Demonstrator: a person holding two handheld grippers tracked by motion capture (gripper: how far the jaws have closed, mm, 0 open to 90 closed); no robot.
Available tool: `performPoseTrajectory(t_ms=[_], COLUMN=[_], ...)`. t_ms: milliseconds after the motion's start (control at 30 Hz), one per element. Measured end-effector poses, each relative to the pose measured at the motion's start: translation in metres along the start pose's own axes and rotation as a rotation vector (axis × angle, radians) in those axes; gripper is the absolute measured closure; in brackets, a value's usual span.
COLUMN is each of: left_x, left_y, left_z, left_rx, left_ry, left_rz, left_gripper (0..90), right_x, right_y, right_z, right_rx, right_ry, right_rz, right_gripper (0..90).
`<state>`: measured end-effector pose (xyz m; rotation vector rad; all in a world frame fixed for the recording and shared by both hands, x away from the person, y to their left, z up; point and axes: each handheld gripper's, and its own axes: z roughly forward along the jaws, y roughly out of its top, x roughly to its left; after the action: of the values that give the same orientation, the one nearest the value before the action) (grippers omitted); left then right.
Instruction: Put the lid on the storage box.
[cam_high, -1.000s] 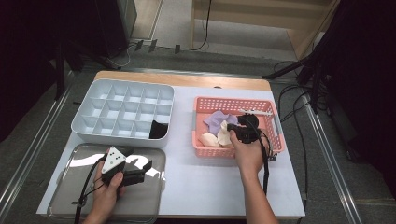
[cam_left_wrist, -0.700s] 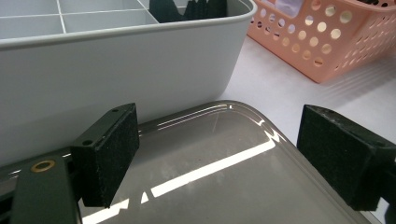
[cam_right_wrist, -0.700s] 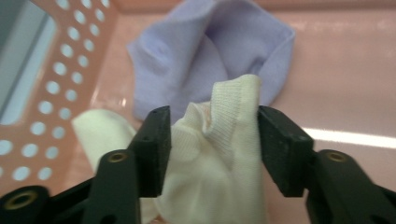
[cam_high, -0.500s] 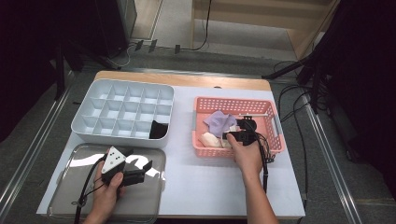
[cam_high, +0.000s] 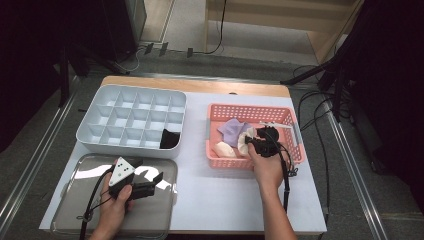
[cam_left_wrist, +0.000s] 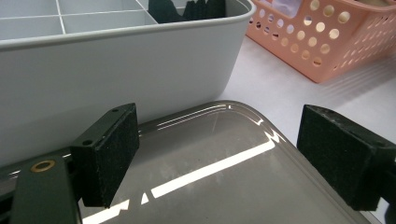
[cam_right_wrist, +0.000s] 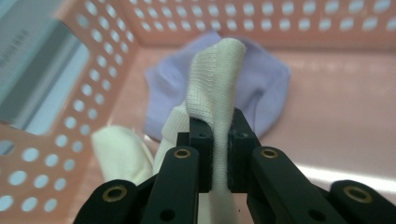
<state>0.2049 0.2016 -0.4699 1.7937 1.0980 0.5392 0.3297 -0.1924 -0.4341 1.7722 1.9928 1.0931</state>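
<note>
The right gripper (cam_right_wrist: 219, 140), its jaws having just been closing, is pinching the white sock (cam_right_wrist: 212, 79) and needing a straight lift clear of the pink basket (cam_right_wrist: 327, 28).

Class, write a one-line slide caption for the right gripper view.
Right gripper pinches a cream sock inside the pink basket.

my right gripper (cam_high: 256, 141) and hand cover part of the white cloth (cam_right_wrist: 212, 93) in the high view. the lilac cloth (cam_right_wrist: 261, 88) lies partly behind the white one. the black item (cam_left_wrist: 187, 9) in the grey organiser (cam_left_wrist: 116, 70) is cut off at the top edge.
</note>
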Motion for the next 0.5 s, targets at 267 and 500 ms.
performPoseTrajectory(t_ms=[267,500], left_x=[-0.001,-0.001], left_y=[0.000,0.000], left_z=[0.000,0.000], left_rx=[-0.003,-0.003], left_ry=[0.002,0.002], left_rz=[-0.001,0.002], left_gripper=[13.9,13.9], right_x=[0.002,0.002], right_y=[-0.013,-0.030], right_z=[-0.013,-0.018], right_rx=[-0.225,-0.390], right_ry=[0.007,0.019], right_rz=[-0.046,-0.089], right_gripper=[84.0,84.1])
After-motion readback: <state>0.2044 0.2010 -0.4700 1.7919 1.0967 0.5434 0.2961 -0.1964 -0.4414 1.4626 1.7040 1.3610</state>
